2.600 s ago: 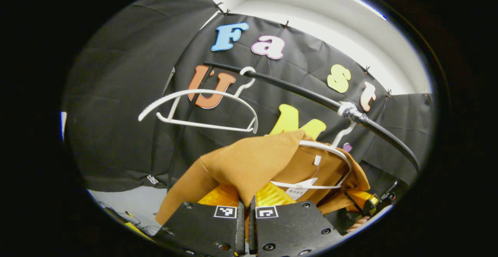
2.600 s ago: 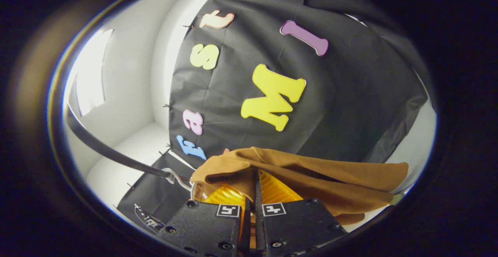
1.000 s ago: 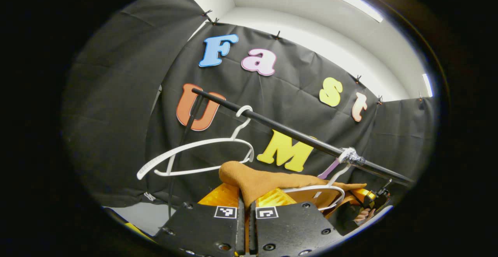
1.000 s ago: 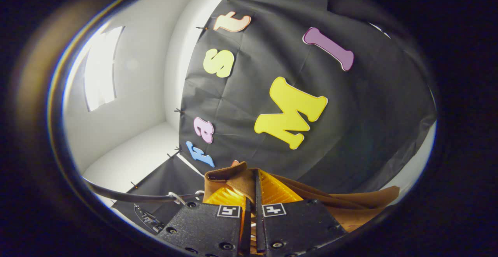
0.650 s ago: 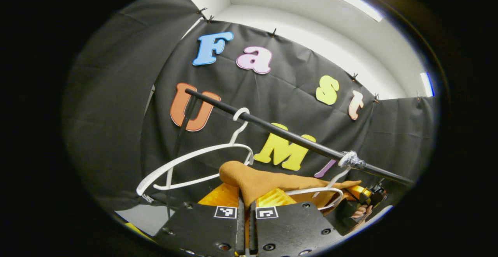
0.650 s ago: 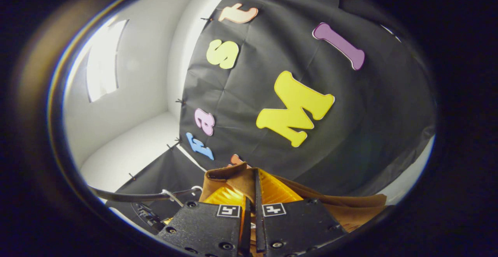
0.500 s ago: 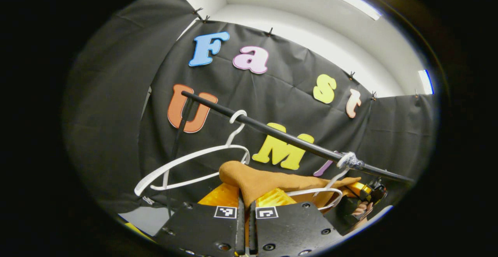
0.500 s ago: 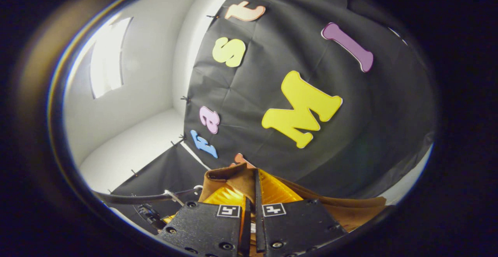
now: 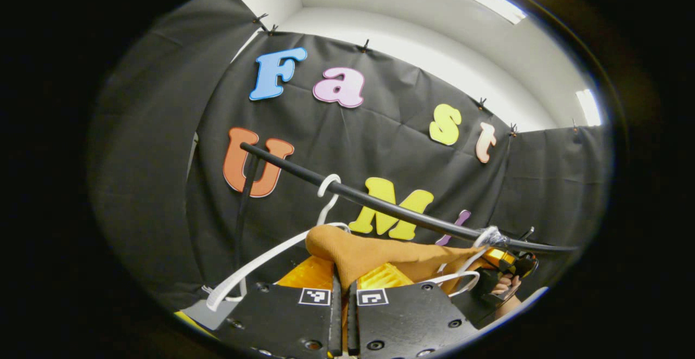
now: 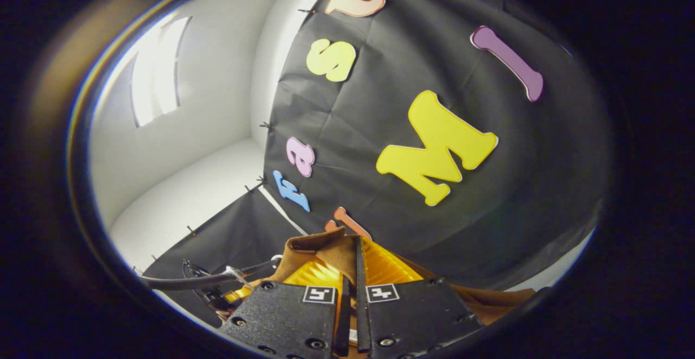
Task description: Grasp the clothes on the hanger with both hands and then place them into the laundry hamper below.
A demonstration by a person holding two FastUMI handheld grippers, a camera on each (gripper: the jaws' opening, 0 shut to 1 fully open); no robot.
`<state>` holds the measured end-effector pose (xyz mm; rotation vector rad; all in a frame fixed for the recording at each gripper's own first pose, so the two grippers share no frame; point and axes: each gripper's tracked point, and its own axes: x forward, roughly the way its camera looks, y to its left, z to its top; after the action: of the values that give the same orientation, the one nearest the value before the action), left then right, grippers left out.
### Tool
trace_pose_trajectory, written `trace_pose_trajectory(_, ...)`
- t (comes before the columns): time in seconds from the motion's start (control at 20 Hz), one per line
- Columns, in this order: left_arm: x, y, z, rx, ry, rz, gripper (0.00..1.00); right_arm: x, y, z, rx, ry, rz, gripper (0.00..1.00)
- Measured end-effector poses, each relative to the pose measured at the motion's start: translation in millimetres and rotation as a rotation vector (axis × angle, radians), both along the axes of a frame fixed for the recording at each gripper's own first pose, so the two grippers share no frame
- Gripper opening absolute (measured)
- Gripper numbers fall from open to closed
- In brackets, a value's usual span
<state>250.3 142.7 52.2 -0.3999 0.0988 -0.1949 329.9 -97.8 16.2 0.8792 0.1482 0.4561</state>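
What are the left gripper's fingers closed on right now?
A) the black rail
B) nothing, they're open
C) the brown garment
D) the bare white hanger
C: in the left gripper view, the left gripper is shut with a fold of the brown garment bulging up from between its fingers, below the black rail.

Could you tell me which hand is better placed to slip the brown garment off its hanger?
Probably the right: its tongs, shut on the garment, sit beside the garment's white hanger under the rail; the left tongs grip the far end.
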Motion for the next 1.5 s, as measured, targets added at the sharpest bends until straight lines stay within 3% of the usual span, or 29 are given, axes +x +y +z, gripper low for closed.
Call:
trace_pose_trajectory(0.05,2,1,-2,0.002,0.005,-0.015,0.04,5,0,-8,-0.005,0.021,0.005,0.07)
trace_pose_trajectory(0.65,3,11,-42,-0.007,0.081,-0.131,0.04,25,11,-74,0.086,0.176,0.067,0.08)
trace_pose_trajectory(1.5,-25,7,-119,-0.138,0.200,-0.157,0.04,-6,13,-146,0.204,0.314,0.055,0.07)
